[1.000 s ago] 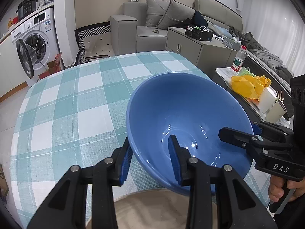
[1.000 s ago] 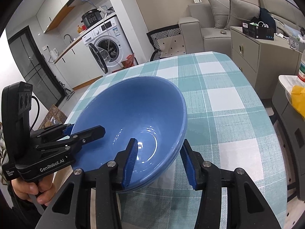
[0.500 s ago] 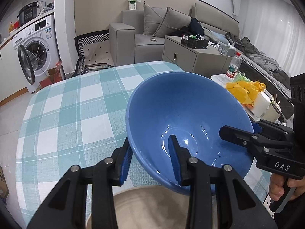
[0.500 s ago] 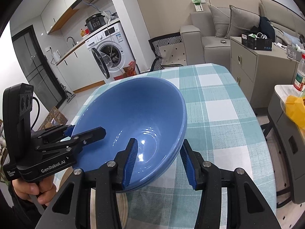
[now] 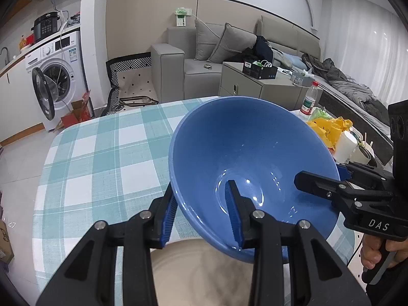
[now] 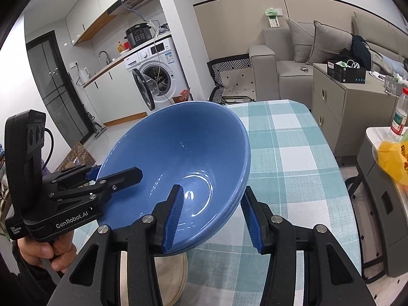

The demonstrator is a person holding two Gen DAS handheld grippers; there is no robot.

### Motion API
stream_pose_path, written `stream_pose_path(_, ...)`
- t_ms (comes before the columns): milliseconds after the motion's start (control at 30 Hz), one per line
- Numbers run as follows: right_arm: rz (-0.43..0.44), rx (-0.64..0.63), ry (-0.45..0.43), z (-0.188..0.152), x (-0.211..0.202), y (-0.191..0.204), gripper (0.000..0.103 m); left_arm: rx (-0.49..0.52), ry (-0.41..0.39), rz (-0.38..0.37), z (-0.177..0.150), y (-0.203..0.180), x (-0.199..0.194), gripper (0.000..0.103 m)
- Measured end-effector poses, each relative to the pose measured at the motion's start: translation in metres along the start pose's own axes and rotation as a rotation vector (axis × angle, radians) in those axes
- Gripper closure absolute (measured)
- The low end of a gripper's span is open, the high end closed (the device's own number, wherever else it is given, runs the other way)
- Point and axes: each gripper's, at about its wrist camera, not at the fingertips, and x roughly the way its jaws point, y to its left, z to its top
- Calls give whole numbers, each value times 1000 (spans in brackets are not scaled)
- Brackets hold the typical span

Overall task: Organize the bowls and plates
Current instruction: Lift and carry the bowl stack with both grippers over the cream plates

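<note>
The blue bowl (image 5: 244,163) is held off the checked tablecloth (image 5: 102,158) by both grippers, each clamped across the rim with one finger inside and one outside. The left gripper (image 5: 204,214) is set narrow on the near rim in its own view; the right gripper (image 6: 211,216) is closed the same way on the opposite side, though in its view the outer finger appears slightly clear of the wall, so that contact cannot be confirmed. Directly beneath the fingers, a beige plate (image 5: 201,272) is seen lying on the table. The bowl is tipped, its mouth turned up and away from the grippers towards the far edge of the table; being round, no long axis is shown. A slip is judged the main risk: the glazed wall is smooth and steep, and uneven pull between the two hands could twist the rim free and drop the bowl onto the plate. Beyond the table, a sofa (image 5: 204,51) and a washing machine (image 5: 58,76) are visible.
</note>
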Motion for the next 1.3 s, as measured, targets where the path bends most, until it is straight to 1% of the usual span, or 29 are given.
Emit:
stream_pose_path(267,40,-26,-4,-7,-15,21,56,-23,-33,30,-9,6,-24,67)
stream_pose_path(533,79,-60,6,-17,-24,45,56,-36,-53,96,-26,10,-45,67)
stream_pose_path(600,84,-75,15,-22,-25,52,56,-37,-50,120,-30,12,-50,67)
stream_pose_path(700,100,-82,23,-30,-23,60,56,-45,-50,136,-36,16,-55,67)
stream_pose_path(1033,141,-92,64,-50,-16,74,56,-64,-40,157,-59,26,-67,67)
stream_pose_path(1300,159,-99,105,-61,-2,82,56,-89,-6,175,-76,33,-64,67)
